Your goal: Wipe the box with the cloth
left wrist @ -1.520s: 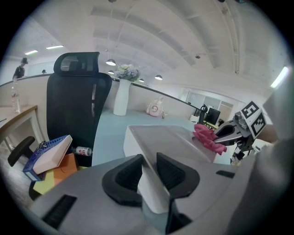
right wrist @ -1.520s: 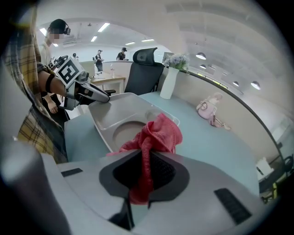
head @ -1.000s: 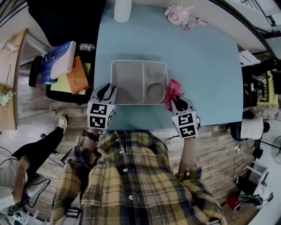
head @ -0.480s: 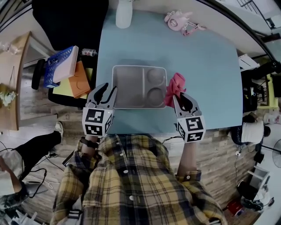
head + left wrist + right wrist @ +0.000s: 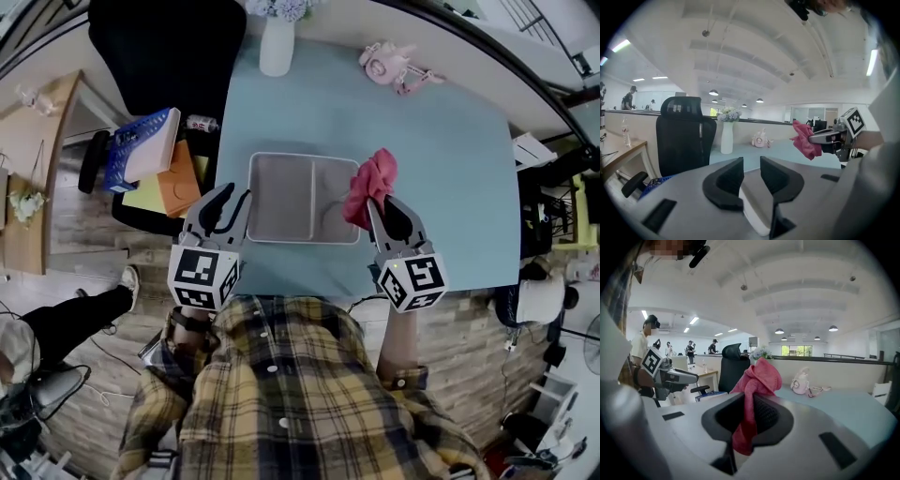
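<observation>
The pale grey box [image 5: 286,199], a divided tray, lies flat on the blue table [image 5: 450,169]. My left gripper [image 5: 232,192] hovers at the box's left edge. Its jaws [image 5: 751,173] have just been closing and stand partly apart. The table shows through their gap, and a pale strip low between them I cannot name. My right gripper [image 5: 386,208] is shut on the pink cloth [image 5: 370,183], which hangs over the box's right compartments. The cloth [image 5: 757,378] bunches above the shut right gripper [image 5: 751,413]. It also shows as the cloth [image 5: 805,139] in the left gripper view.
A white vase [image 5: 277,45] and a pink toy [image 5: 389,61] stand at the table's far edge. A black chair [image 5: 155,47] and a stack of books [image 5: 141,145] sit left of the table. A person sits on the floor at lower left.
Both grippers have risen toward the camera. The cloth has gone from beside the box's right edge to above its right compartments. The left gripper has lifted off the box's near-left corner.
</observation>
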Available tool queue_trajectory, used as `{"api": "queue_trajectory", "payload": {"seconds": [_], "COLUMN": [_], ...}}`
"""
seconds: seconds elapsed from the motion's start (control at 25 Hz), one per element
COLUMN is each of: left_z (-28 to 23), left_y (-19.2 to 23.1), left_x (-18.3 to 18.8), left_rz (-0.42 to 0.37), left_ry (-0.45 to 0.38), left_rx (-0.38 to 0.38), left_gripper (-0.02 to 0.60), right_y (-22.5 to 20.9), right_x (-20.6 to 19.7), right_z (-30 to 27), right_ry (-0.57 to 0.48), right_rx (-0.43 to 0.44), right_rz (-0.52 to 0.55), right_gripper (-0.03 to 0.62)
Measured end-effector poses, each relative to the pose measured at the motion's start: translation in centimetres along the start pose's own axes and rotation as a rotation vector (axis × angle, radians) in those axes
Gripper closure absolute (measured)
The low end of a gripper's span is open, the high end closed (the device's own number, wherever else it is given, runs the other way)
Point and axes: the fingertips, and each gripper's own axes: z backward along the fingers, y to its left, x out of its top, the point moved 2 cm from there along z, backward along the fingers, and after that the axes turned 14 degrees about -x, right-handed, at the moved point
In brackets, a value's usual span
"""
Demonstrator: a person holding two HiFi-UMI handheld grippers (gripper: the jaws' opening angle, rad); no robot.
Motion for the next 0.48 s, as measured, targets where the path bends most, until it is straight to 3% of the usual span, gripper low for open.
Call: {"api": "queue_trajectory", "payload": {"seconds": [0.48], "left_z": [2.2], "left_y": [0.1], "left_x": [1.1], "left_rz": [0.003], "left_ry": [-0.053], "left_rx": [0.045], "left_gripper": [0.543], "right_y": [1.2], "right_x": [1.2], "right_z": [-0.1], "right_ry": [-0.059], "right_rx": [0.028], "right_rz": [-0.020], "right_gripper": [0.545]}}
